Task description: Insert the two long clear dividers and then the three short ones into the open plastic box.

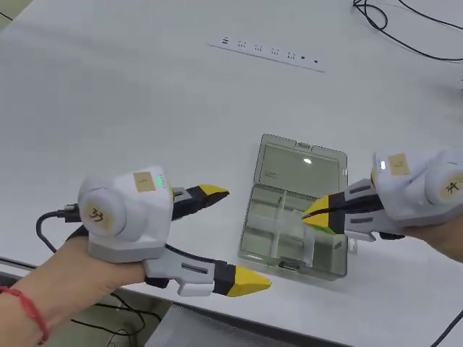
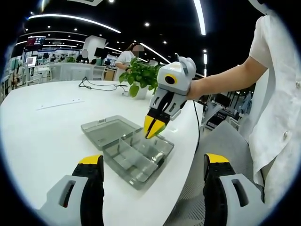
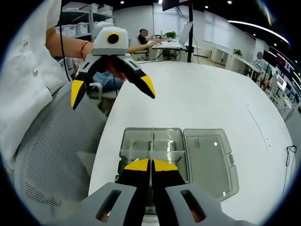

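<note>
Clear grey-tint plastic box (image 1: 327, 270) near front edge of table (image 1: 145, 108), open. Lid (image 1: 304, 170) swung back flat on far side, still hinged. Clear dividers (image 1: 281, 211) upright inside, making compartments; exact count unclear. One thin clear divider (image 3: 152, 141) seen edge-on, upright over box middle, pinched between closed jaws of right gripper (image 3: 150, 163).

The box (image 1: 262, 235) lies near the table's (image 1: 108, 108) front edge, its lid (image 1: 304, 163) behind it, power strip (image 1: 268, 52) farther back.
</note>
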`<act>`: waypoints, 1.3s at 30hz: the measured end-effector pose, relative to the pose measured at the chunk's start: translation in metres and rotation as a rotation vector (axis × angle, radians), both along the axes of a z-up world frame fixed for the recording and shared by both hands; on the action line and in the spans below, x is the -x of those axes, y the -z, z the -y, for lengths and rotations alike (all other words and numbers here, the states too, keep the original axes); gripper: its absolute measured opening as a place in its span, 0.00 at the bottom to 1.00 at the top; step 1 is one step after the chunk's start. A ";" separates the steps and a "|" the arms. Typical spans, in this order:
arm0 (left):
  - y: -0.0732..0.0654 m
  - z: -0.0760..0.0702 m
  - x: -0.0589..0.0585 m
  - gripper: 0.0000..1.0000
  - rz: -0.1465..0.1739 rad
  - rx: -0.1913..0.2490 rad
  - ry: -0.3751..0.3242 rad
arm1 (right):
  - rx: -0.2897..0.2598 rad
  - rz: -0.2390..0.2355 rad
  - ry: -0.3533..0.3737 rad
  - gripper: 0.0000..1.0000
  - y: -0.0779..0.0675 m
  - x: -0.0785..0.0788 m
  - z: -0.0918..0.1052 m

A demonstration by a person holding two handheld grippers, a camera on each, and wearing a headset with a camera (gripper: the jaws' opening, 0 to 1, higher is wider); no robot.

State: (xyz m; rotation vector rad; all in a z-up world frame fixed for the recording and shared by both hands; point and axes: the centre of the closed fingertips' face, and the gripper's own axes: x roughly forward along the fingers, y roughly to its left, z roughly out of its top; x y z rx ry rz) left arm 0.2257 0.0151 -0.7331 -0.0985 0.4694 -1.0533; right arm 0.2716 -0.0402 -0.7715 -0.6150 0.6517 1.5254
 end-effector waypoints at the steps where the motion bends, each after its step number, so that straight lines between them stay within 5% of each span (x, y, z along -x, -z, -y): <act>1: 0.001 0.000 0.000 0.89 0.000 -0.003 0.003 | 0.005 -0.006 0.000 0.02 0.002 0.001 -0.001; 9: 0.002 0.000 0.001 0.89 -0.003 -0.002 0.007 | 0.058 -0.032 0.010 0.02 0.023 0.002 -0.005; 21: 0.005 -0.001 0.001 0.89 -0.005 -0.013 0.015 | 0.171 0.006 -0.041 0.02 0.043 0.002 -0.002; 39: 0.001 -0.001 0.001 0.88 0.003 -0.023 0.024 | 0.199 0.022 -0.046 0.03 0.047 0.001 0.001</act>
